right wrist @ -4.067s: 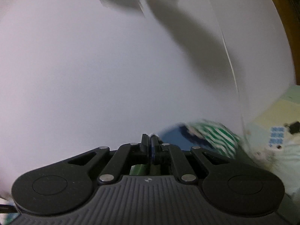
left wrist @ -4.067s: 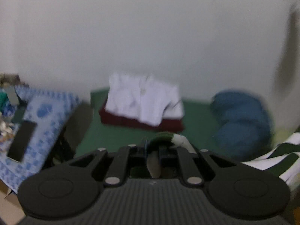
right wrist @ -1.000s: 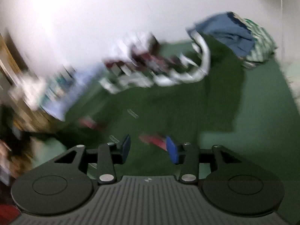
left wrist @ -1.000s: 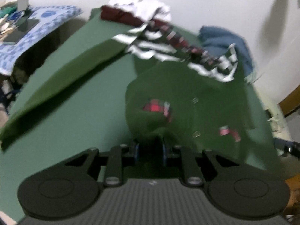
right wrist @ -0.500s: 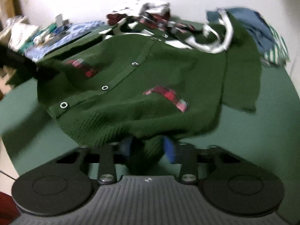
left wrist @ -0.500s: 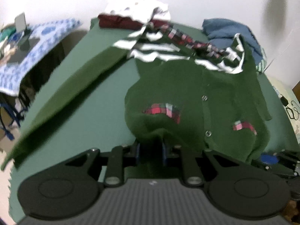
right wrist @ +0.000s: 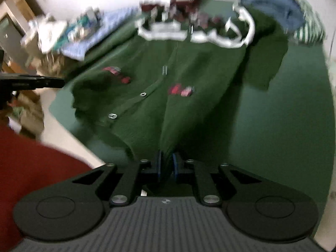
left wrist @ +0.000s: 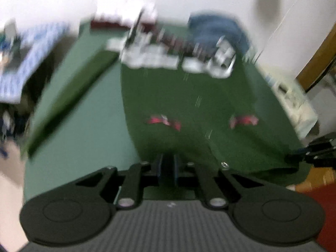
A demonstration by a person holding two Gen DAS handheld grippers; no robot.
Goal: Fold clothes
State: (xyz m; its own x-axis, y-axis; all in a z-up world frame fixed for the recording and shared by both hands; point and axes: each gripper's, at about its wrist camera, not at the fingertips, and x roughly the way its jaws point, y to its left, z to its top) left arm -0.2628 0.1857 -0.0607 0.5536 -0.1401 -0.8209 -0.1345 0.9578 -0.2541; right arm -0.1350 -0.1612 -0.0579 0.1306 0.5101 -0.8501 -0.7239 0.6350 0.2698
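- The left gripper point(left wrist: 167, 166) has its jaws clamped on the hem of a dark green cardigan point(left wrist: 189, 96), near one bottom corner.
- The right gripper point(right wrist: 167, 166) is closing its jaws on the hem at the other corner, with the knit pinched between its blue pads.
- The cardigan lies face up on a green table point(right wrist: 294, 105), with its collar at the far end.
- It is a thick, ribbed knit with metal snaps, red plaid pocket trims and a white-striped collar.
- Risk: the heavy knit could slide out of a shallow pinch when lifted.
- Risk: the sleeve point(left wrist: 69, 103) trails away from the cardigan's body toward the table edge and could drag or bunch during folding.
- Beyond the collar sit folded clothes point(left wrist: 124, 14) and a blue garment point(right wrist: 271, 4).
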